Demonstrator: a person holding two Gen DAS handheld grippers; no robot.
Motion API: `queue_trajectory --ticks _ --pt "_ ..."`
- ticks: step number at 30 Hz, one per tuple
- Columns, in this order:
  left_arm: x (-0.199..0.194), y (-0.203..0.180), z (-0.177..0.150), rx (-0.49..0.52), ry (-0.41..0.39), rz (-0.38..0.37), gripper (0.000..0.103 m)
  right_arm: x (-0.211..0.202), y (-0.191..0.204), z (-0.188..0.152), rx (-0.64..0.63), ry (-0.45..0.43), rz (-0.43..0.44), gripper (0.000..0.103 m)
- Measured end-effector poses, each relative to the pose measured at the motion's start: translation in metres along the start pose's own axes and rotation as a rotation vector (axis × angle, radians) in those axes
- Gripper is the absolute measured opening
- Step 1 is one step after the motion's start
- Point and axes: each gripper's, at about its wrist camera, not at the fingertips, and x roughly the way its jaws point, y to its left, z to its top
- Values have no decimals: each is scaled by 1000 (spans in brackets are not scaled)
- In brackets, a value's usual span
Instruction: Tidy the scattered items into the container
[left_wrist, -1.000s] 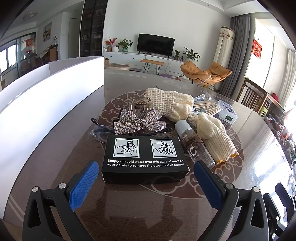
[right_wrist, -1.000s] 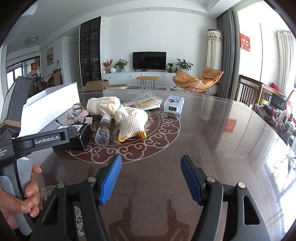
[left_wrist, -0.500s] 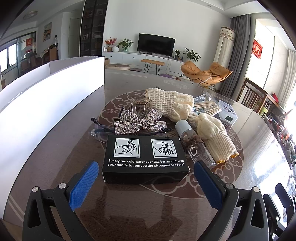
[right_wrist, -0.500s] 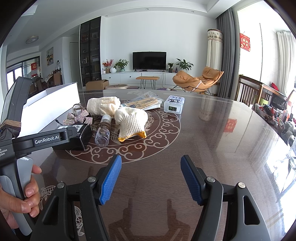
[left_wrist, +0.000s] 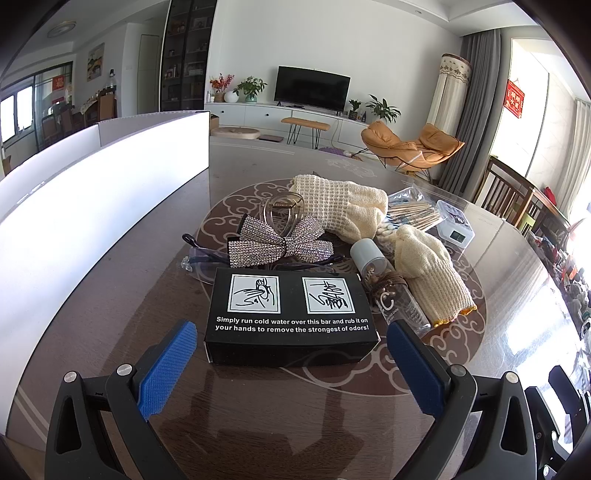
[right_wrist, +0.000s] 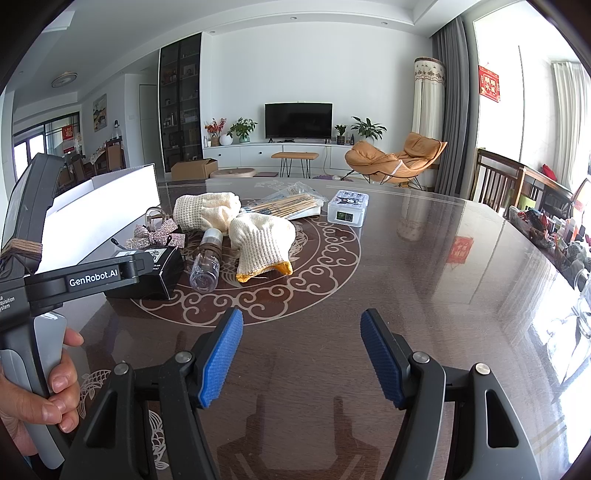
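A black box (left_wrist: 291, 314) with white print lies on the table just beyond my open left gripper (left_wrist: 291, 354), its near edge between the blue pads. Behind it sit a rhinestone bow (left_wrist: 279, 243), clear glasses (left_wrist: 199, 260), a clear hair claw (left_wrist: 284, 210), two cream knit gloves (left_wrist: 343, 210) (left_wrist: 428, 269), a small clear bottle (left_wrist: 391, 291), a bag of sticks (left_wrist: 413, 214) and a small white clock (left_wrist: 454, 229). The white container (left_wrist: 92, 192) stands at the left. My right gripper (right_wrist: 301, 350) hangs open over bare table, well right of the pile (right_wrist: 258, 236).
A hand (right_wrist: 37, 391) holds the left gripper's handle at the left of the right wrist view. The dark glossy table (right_wrist: 424, 258) stretches right. Wooden chairs (right_wrist: 498, 181) stand at its far right side, with clutter (right_wrist: 554, 232) on the right edge.
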Motion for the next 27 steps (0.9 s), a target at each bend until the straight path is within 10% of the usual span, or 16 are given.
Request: queue_trajectory --ticks 27 --pt "0 1 1 -3 -4 -2 103 -1 3 -1 3 2 7 68"
